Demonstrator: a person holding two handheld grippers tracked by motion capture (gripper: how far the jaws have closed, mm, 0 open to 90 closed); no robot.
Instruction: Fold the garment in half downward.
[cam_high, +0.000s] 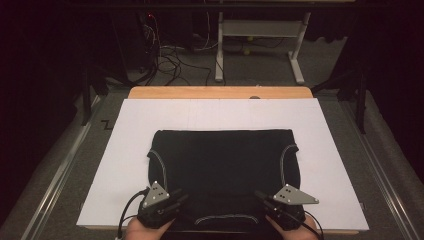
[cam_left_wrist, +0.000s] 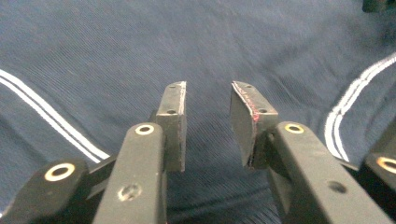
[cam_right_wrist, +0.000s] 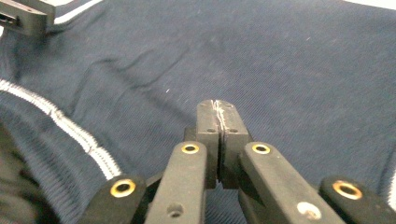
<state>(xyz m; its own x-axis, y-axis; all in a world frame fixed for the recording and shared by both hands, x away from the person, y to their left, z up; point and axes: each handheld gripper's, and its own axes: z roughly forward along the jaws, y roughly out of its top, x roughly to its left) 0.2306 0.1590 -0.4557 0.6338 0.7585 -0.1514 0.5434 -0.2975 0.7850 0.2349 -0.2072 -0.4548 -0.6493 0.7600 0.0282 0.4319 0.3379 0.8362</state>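
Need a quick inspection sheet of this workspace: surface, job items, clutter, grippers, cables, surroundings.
Surface: white board on a wooden table, lying flat.
Job's things: dark garment with white piping, spread flat near the board's front edge, collar toward the person.
Clutter: nothing seen on the board.
Grippers: left gripper jaws apart above the fabric, nothing between the pads; right gripper jaws shut, whether fabric is pinched cannot be told. Both sit at the garment's near corners.
Cables: black cable trails from the left gripper; loose floor cables beyond the table.
Surroundings: dark room, white desk frame behind, grey carpet.
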